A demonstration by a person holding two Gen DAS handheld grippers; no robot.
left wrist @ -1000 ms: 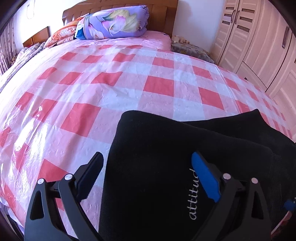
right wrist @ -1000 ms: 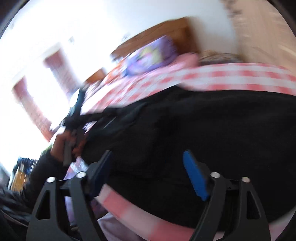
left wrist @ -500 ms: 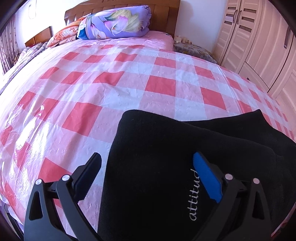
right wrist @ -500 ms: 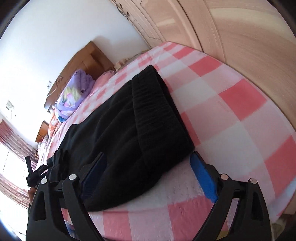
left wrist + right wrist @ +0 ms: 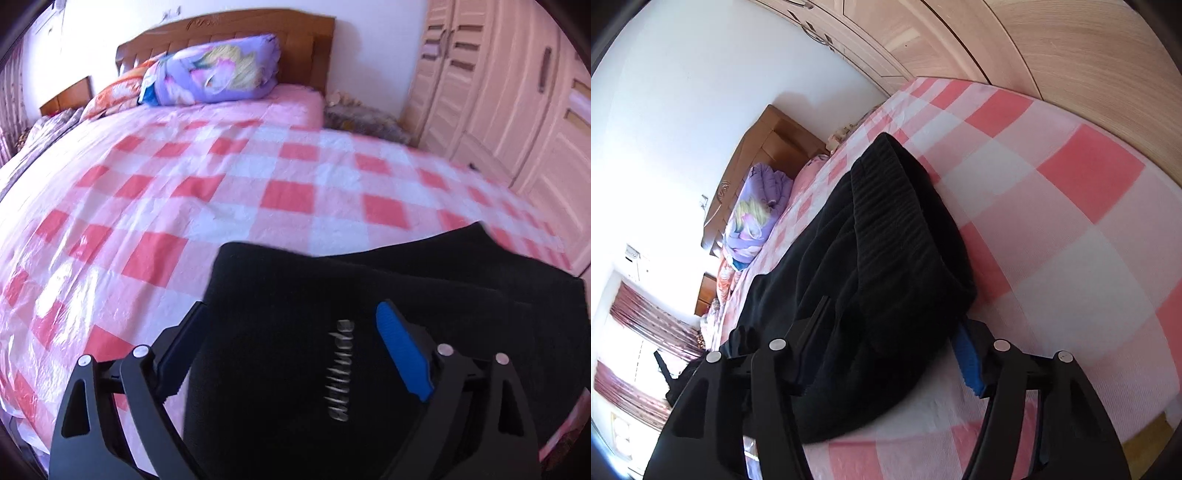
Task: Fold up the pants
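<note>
Black pants (image 5: 280, 369) lie folded on the pink checked bed sheet (image 5: 184, 206), with grey lettering on top. My left gripper (image 5: 291, 310) hovers over their left part. Its jaws are wide and closing a little, the left finger (image 5: 184, 339) at the pants' left edge, the blue pad (image 5: 402, 350) above the cloth, neither pressing. In the right wrist view the ribbed waistband end of the pants (image 5: 886, 221) runs away from me. My right gripper (image 5: 892, 317) straddles its near corner, jaws closing with the cloth between them; the blue pad (image 5: 967, 362) lies under the edge.
A rolled purple flowered quilt (image 5: 214, 70) and an orange pillow sit against the wooden headboard (image 5: 229, 33). A pale wooden wardrobe (image 5: 498, 92) stands along the right side of the bed. The sheet (image 5: 1052, 221) stretches wide to the right of the pants.
The right gripper swung round to the waistband end, slid onto its near corner, and its jaws narrowed. The left gripper lifted and drew back slightly; its jaws narrowed a little.
</note>
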